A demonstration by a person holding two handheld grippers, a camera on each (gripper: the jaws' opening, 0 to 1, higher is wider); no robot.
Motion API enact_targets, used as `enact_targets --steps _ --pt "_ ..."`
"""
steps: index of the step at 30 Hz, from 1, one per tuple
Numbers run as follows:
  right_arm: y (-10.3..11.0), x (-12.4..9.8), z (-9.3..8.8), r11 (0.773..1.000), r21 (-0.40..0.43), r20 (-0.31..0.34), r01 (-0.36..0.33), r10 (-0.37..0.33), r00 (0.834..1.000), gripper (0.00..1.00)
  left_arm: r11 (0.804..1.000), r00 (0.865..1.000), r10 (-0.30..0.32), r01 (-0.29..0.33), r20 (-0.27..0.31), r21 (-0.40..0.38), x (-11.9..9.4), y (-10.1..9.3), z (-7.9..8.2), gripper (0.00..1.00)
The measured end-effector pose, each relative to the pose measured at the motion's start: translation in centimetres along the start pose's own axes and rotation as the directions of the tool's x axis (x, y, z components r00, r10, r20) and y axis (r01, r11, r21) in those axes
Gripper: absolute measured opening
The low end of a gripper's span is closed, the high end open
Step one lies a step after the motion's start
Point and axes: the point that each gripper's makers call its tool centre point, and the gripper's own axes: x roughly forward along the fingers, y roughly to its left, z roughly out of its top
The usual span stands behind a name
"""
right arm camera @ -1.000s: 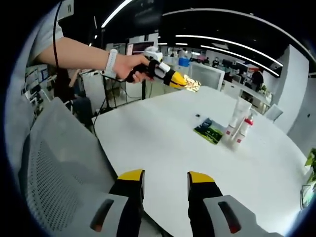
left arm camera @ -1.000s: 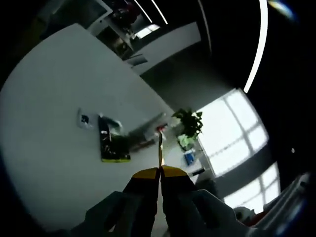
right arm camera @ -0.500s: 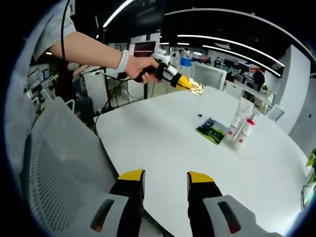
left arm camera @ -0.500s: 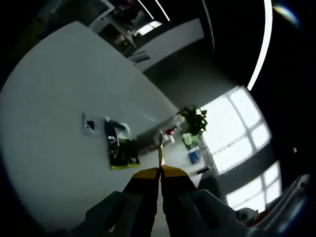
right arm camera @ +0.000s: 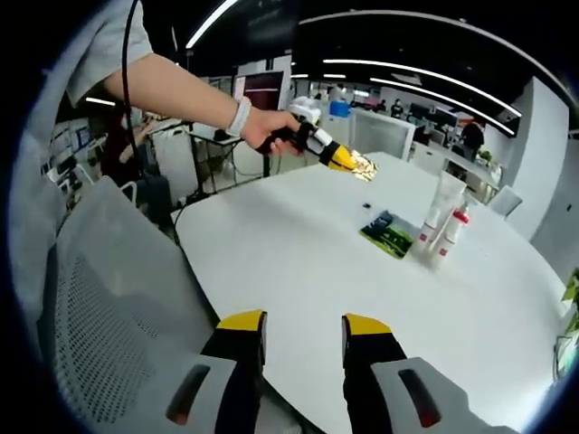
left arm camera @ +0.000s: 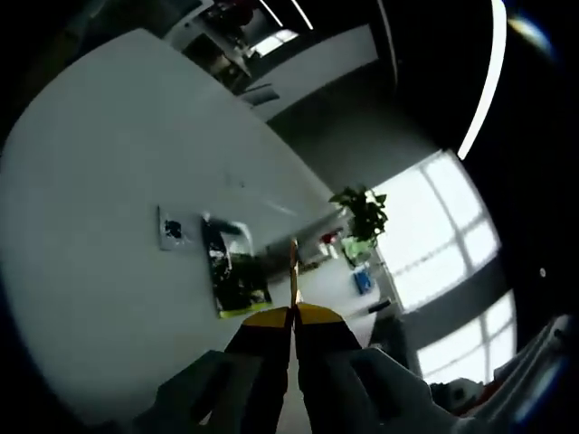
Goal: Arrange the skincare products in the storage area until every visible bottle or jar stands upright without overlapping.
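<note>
My left gripper (left arm camera: 292,313) is shut on a thin gold sachet (left arm camera: 293,269), seen edge on. In the right gripper view a hand holds that left gripper (right arm camera: 346,163) above the far side of the white table (right arm camera: 298,262), the shiny sachet (right arm camera: 364,165) sticking out of its tip. A tall white tube (right arm camera: 441,210) and a smaller red-capped bottle (right arm camera: 456,230) stand upright side by side at the right. A green packet (right arm camera: 390,233) lies flat beside them, and it also lies left of the jaws (left arm camera: 237,277). My right gripper (right arm camera: 301,327) is open over the near table edge, holding nothing.
A small white sachet (left arm camera: 172,229) lies left of the green packet. A grey mesh chair (right arm camera: 109,316) stands close at the left, by the table's near edge. Potted plants (left arm camera: 364,215) and bright windows lie beyond the table. Desks and monitors fill the background.
The hand with the left gripper and gold sachet has moved right, toward the tubes. In the left gripper view the packets have shifted nearer the jaws. The right gripper stays open and still.
</note>
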Motion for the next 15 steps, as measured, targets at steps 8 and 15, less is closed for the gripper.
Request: enact_targets --steps 8,15 --pt "0.0 0.1 -0.2 1.000 0.004 -0.012 -0.005 0.005 1.000 0.27 1.000 0.999 0.006 -0.005 -0.042 0.019 1.0 1.0 -0.1 0.00" --pt "0.2 0.2 -0.4 1.000 0.008 -0.020 -0.012 0.013 1.000 0.26 1.000 0.998 0.021 -0.020 -0.063 0.014 1.6 2.2 -0.4 0.00"
